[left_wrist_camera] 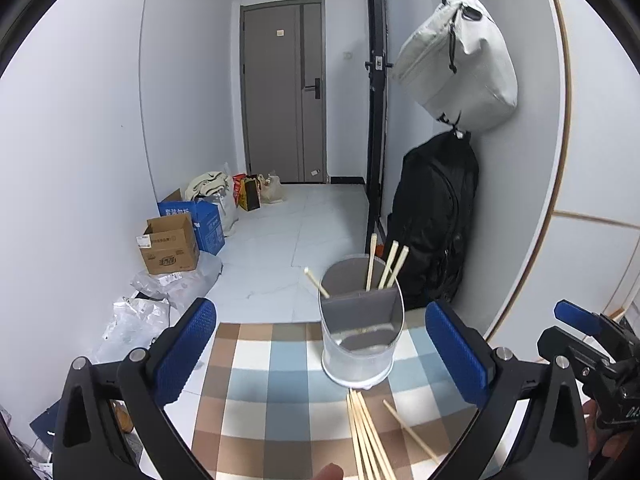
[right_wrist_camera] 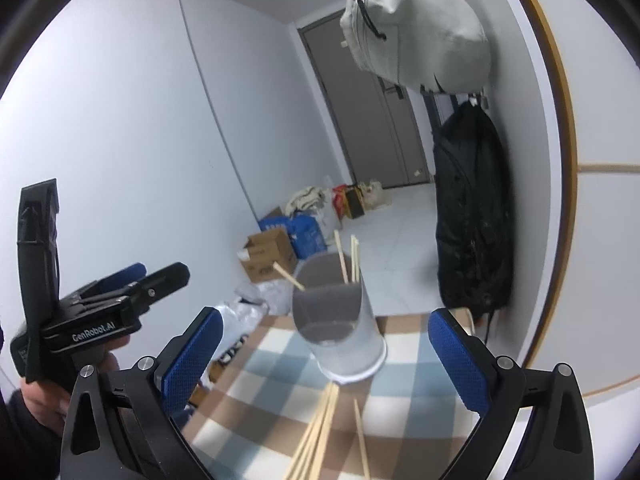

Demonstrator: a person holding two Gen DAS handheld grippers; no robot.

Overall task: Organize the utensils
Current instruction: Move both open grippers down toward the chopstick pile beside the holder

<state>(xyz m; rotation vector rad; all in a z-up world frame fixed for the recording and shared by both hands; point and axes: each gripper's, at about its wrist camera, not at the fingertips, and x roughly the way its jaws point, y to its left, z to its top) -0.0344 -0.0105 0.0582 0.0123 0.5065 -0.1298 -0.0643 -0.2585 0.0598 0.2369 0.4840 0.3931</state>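
Your left gripper (left_wrist_camera: 320,344) has its jaws spread wide with nothing between the blue pads (left_wrist_camera: 185,350). Ahead of them, the utensil holder (left_wrist_camera: 360,320) stands on the checked tablecloth (left_wrist_camera: 256,380), four chopsticks (left_wrist_camera: 390,266) poking from its top. A loose bundle of chopsticks (left_wrist_camera: 366,436) lies on the cloth in front of the holder, one stray stick (left_wrist_camera: 412,432) just beside it.

In your right wrist view, the right gripper (right_wrist_camera: 326,354) is likewise wide apart and empty, facing the same holder (right_wrist_camera: 340,320) and the bundle (right_wrist_camera: 316,436) below it.
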